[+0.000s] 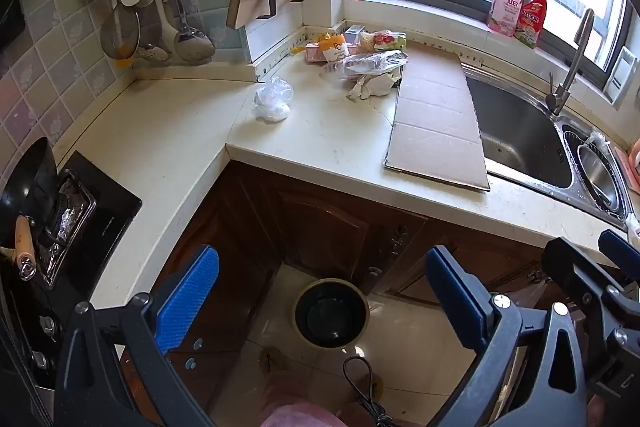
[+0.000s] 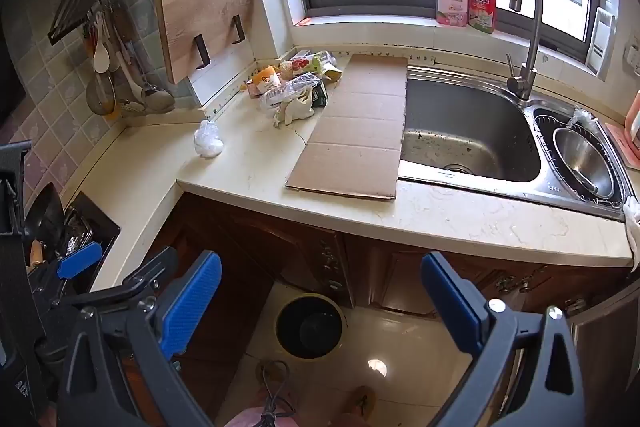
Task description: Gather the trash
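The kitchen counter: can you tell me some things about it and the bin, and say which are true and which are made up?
1. The flat cardboard sheet lies on the counter beside the sink. True.
2. The trash bin stands on the counter. False: it stands on the floor by the cabinets.
3. The left hand-held gripper holds the crumpled white plastic bag. False: its jaws are open and empty, and the bag lies on the counter.
4. A pile of wrappers sits in the counter's corner. True.
5. The right hand-held gripper is open. True.
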Demonstrator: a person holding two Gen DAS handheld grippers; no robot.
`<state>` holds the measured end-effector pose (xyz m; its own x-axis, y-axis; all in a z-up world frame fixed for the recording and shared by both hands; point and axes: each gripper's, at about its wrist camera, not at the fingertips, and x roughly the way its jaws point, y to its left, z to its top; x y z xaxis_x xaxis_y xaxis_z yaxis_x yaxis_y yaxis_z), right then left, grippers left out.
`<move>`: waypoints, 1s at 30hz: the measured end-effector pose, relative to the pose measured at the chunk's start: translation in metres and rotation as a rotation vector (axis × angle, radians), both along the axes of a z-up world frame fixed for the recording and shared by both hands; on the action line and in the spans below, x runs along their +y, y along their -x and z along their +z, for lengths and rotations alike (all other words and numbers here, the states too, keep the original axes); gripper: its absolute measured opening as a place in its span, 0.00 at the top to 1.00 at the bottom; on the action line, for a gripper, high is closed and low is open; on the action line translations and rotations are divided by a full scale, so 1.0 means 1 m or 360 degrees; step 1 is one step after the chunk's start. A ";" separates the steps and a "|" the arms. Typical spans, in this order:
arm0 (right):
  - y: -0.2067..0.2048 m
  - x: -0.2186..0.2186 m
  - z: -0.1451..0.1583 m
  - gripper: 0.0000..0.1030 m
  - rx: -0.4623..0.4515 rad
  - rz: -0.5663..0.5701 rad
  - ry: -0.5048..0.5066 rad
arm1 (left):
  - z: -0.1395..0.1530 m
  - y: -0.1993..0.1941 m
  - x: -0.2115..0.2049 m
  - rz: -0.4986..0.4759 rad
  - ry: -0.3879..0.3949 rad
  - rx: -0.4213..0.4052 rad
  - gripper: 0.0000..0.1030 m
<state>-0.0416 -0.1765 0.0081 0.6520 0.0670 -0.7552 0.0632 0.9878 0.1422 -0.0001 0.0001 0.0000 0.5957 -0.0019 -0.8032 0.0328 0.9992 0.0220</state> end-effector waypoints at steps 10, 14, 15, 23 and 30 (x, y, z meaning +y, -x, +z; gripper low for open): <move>-0.002 0.003 0.002 0.02 -0.0008 -0.0004 0.0006 | 0.000 0.000 0.000 -0.0006 0.0002 -0.0011 0.01; -0.003 -0.002 0.000 0.02 -0.0010 -0.0007 0.0006 | 0.003 -0.004 -0.001 -0.0015 0.0001 -0.0016 0.01; -0.004 -0.002 0.002 0.02 -0.0012 -0.0010 0.0006 | 0.004 -0.005 -0.001 -0.0016 -0.0001 -0.0018 0.01; -0.005 -0.004 0.006 0.02 -0.0011 -0.0011 0.0005 | 0.004 -0.007 -0.001 -0.0016 -0.0007 -0.0016 0.01; -0.005 -0.004 0.005 0.02 -0.0013 -0.0009 0.0006 | 0.004 -0.007 -0.003 -0.0012 -0.0010 -0.0017 0.01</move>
<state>-0.0365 -0.1806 0.0131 0.6586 0.0603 -0.7501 0.0677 0.9880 0.1389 0.0070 -0.0032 0.0043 0.6044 -0.0014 -0.7967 0.0402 0.9988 0.0287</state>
